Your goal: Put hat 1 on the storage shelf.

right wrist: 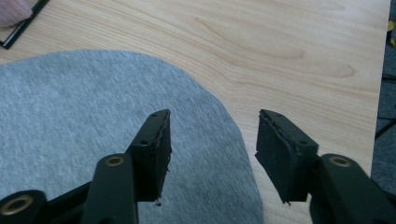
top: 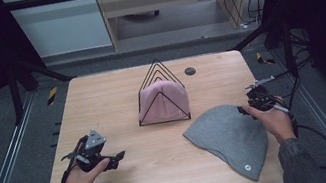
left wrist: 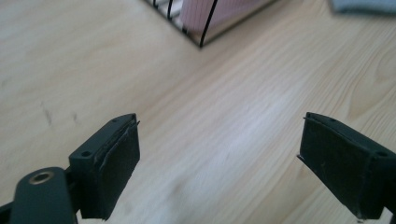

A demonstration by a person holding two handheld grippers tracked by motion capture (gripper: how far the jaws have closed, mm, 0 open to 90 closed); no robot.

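Grey hat (top: pixel 229 135): flat on counter (top: pixel 117 99), under my right tool (top: pixel 244 109), jaws apart. My left tool (top: pixel 120 156): jaws wide, nothing between.

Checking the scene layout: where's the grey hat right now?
In the high view the grey hat lies flat on the table's right front part, just right of and nearer than the wire rack holding the pink hat, with the right gripper at its right edge.

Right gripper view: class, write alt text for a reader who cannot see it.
The right hand-held gripper hangs open over the rounded edge of a grey beanie lying flat on a light wooden table. A corner of a black wire rack shows at top left.
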